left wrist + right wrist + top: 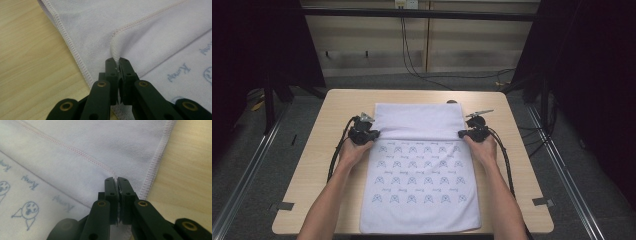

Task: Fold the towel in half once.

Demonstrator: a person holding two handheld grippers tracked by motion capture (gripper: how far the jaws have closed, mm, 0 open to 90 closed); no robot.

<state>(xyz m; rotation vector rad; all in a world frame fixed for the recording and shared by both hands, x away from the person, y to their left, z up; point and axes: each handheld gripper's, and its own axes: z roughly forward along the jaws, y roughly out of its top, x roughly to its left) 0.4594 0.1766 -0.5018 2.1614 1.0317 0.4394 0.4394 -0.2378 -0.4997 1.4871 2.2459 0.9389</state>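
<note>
**Both tools clamped on the folded towel edge**

I have the left tool (371, 134) closed tight on the towel (419, 200). In the left gripper view its jaws pinch a raised ridge of the hemmed edge (115, 48), with no gap between them. My right tool (463, 133) is closed the same way, and in the right gripper view its jaws nip the hem right by the towel's side border. The towel lies flat on the wooden surface (327, 165), far end folded back over the printed part. Both tools sit at that fold's edge, one on each side.
</note>
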